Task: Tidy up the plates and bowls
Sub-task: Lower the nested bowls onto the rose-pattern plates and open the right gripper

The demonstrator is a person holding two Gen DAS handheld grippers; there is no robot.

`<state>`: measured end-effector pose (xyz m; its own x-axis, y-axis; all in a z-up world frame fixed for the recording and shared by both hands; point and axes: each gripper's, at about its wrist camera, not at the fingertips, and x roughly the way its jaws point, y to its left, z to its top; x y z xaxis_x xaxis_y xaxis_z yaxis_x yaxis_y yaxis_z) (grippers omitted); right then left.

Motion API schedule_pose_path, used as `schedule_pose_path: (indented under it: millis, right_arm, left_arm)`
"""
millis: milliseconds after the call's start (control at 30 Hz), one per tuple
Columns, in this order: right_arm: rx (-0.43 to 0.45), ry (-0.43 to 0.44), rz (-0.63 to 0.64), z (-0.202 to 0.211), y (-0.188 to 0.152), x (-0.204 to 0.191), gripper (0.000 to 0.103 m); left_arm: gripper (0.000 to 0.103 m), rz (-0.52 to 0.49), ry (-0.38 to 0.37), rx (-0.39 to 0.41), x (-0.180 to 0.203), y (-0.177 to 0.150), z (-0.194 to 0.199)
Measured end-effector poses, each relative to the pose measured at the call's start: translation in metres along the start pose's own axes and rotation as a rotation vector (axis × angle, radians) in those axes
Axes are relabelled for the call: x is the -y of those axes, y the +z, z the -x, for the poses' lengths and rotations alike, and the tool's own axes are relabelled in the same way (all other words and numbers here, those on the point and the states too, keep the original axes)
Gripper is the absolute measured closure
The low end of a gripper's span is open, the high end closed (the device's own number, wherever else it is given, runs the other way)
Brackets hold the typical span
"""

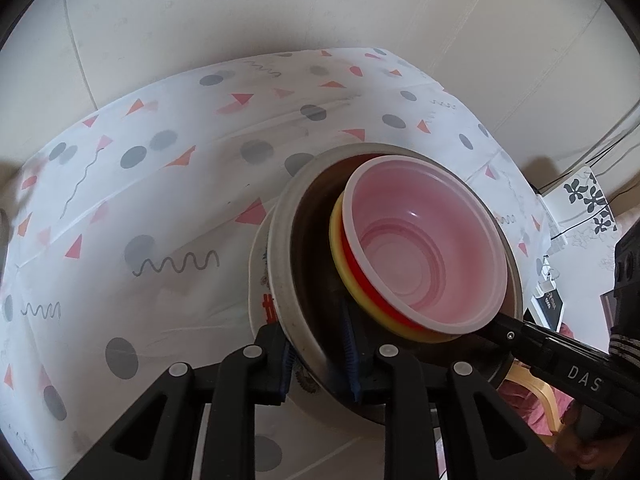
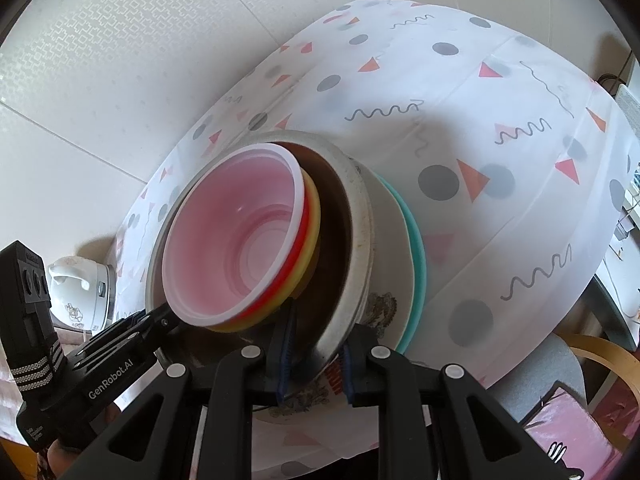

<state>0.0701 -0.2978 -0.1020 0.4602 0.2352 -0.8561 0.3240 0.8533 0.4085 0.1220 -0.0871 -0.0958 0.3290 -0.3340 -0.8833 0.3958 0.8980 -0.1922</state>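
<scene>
Left claw [image 1: 320, 364]: seen from its own camera narrowly parted and clenched on the rim of the metal bowl [image 1: 288, 256]; one blue-ribbed pad [image 1: 349, 354] is pressed against the dark inner wall, the other is set against the outer side of the rim.
Right claw [image 2: 316, 364]: likewise clenched on the metal bowl's rim [image 2: 360, 240], at the opposite side; one pad [image 2: 285, 360] lies inside the bowl, the other outside it, with the rim passing between them.
Each claw as seen by the other: in the left view the right claw [image 1: 500, 326] is seen reaching in from the lower right to the far rim; in the right view the left claw [image 2: 160, 320] is seen entering from the lower left.
Metal bowl: gripped at two sides, directly ahead of both claws and tilted in both views.
Nested stack: a translucent pink bowl [image 1: 424, 240] is seated inside a red bowl [image 1: 360, 280], which is seated inside a yellow bowl [image 1: 340, 256]; all three lie within the metal bowl, just beyond the inner pads. No pad is seen touching them.
Beneath the metal bowl: a white printed bowl [image 2: 388, 308] and, under it, a teal plate [image 2: 416, 248] are shown on the side beyond the right claw's outer pad. Whether these are lifted cannot be told.
Table cover [image 1: 160, 220]: a white cloth patterned with dots, triangles and squiggles is spread beyond and below both claws.
Kettle [image 2: 80, 292]: a white kettle is visible far to the left of the right claw, behind the left claw.
</scene>
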Motion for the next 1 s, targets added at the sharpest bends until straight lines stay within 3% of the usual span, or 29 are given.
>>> schedule_pose_path:
  millis: [1000]
  right_arm:
    - [0.012, -0.045, 0.014, 0.0084, -0.0019, 0.0047, 0.086]
  left_arm:
    - [0.080, -0.017, 0.057, -0.012, 0.0049, -0.0045, -0.0020]
